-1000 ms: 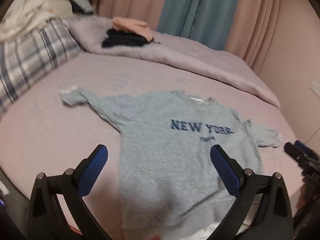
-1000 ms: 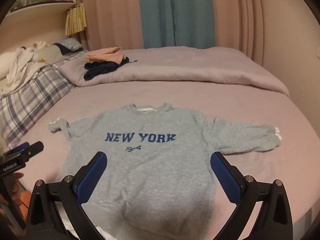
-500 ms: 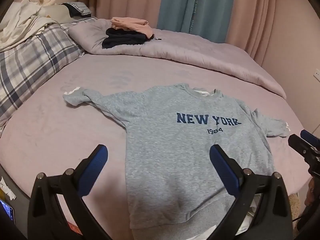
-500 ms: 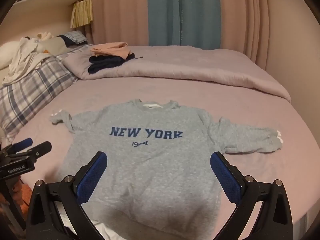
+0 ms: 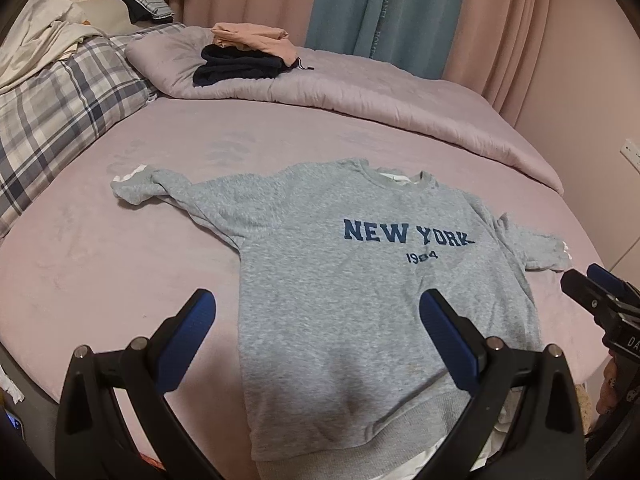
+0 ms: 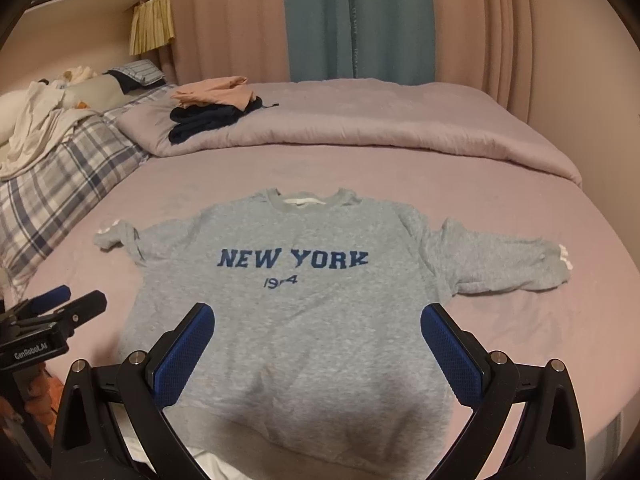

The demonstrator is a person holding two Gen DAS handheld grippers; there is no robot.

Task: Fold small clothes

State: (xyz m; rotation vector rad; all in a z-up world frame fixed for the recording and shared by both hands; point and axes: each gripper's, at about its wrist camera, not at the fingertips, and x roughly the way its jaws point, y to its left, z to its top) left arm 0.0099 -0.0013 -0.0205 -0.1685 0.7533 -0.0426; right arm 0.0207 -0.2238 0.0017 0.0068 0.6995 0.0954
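Grey marl "NEW YORK" sweatshirt (image 6: pixel 292 320) lies flat, unfolded; both claws (image 5: pixel 316 334) (image 6: pixel 316 344) are held apart, empty. Sleeves should be folded inward first.

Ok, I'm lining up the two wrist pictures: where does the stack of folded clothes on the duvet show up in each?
Left wrist: the stack of folded clothes, peach over dark navy, sits upper left of centre on the lilac duvet.
Right wrist: the same stack lies left of centre, at mid height.
Shared landmark: the grey NEW YORK sweatshirt, spread flat nearer the camera in both.
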